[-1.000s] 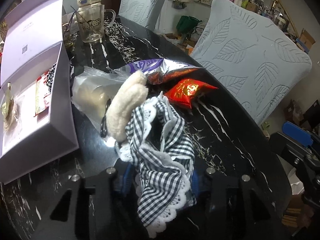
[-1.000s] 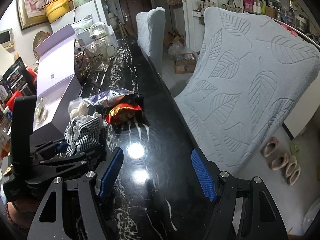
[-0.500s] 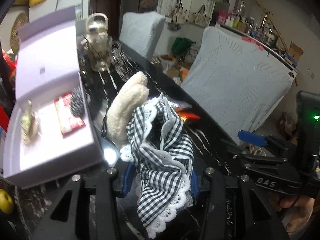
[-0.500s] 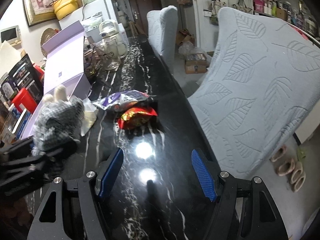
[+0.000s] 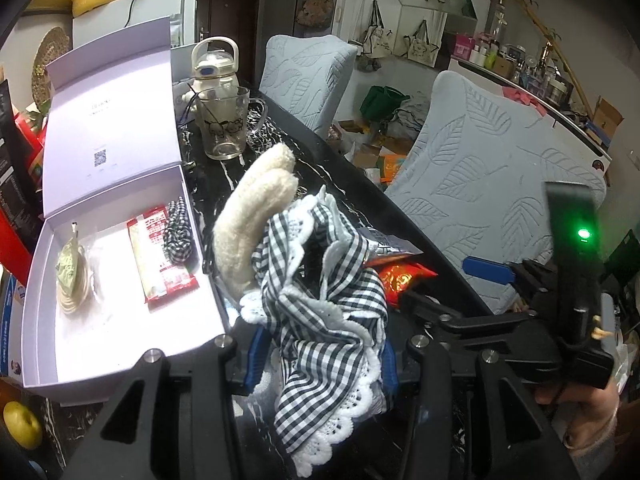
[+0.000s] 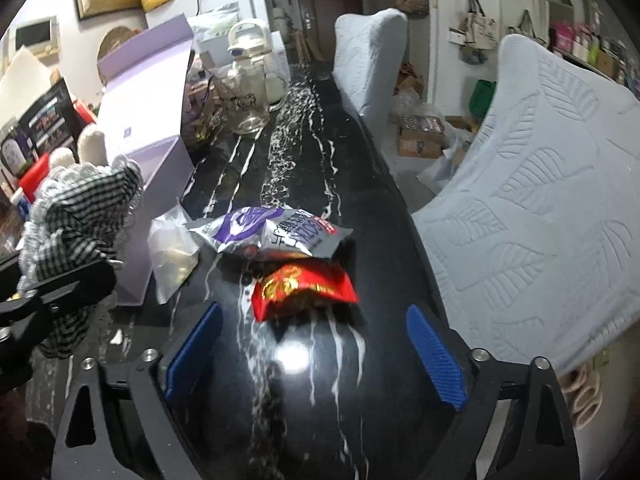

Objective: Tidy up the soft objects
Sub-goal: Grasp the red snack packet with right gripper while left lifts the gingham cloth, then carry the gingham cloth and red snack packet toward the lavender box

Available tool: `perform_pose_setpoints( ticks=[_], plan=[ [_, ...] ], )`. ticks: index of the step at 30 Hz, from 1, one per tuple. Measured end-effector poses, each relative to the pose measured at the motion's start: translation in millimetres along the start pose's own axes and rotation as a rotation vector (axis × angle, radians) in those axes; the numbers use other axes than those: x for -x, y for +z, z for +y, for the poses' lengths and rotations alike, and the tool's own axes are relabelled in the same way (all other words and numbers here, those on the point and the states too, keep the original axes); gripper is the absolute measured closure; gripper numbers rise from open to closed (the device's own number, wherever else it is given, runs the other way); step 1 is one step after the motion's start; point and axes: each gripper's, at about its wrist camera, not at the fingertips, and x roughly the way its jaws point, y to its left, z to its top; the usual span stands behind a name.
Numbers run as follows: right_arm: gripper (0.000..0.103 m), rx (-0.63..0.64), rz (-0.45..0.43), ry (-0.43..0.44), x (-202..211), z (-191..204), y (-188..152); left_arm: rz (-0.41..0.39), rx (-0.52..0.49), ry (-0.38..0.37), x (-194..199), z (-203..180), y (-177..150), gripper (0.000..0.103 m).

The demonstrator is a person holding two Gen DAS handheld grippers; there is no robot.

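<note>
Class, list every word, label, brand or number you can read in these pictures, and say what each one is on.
No text reads clearly.
Lilac box lid: small print and a QR code, too small.
Red-and-white packet in the box: blurred.
Silver-purple snack bag: characters, illegible.
Red foil snack bag: gold design, unreadable.
</note>
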Motion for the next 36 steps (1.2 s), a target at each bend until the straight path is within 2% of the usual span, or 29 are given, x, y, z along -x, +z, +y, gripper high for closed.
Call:
perform_pose_setpoints(
  ticks=[7, 13, 16, 18, 20, 23, 24, 36],
  plan=[
    [0.006, 0.03, 0.063, 0.006, -43.4, -1.0, 9.2, 0.017, 0.014, -0.001, -12.6, 2.3, 4.9, 0.059],
    [0.008, 0.031, 0.071, 0.018, -55.9, 0.9, 7.9, 0.021, 0.022, 0.009, -13.9, 4.1, 5.9, 0.059],
    [0.019, 0.057, 0.065, -0.003, -54.1, 4.1, 5.0, 0.026, 0.027, 0.01, -14.3, 2.9, 5.4, 0.059],
    [0.031, 0.062, 0.062, 0.002, -52.4, 4.4, 4.8, 0.03, 0.027, 0.008, -14.5, 2.6, 5.3, 0.059],
    [0.038, 0.064, 0.06, 0.005, -51.4, 4.0, 5.1, 0.031, 0.026, 0.006, -13.7, 1.6, 4.9, 0.059],
    [0.043, 0.072, 0.058, 0.008, -50.7, 4.2, 4.1, 0.03, 0.022, 0.008, -12.7, 1.7, 5.1, 0.059],
    [0.05, 0.075, 0.056, 0.006, -49.3, 4.5, 2.9, 0.031, 0.022, 0.008, -12.0, 1.5, 4.7, 0.059],
    [0.054, 0.024, 0.033, 0.009, -21.5, -0.7, -18.0, 0.031, 0.009, -0.003, -4.2, -1.2, -2.4, 0.059]
  ],
)
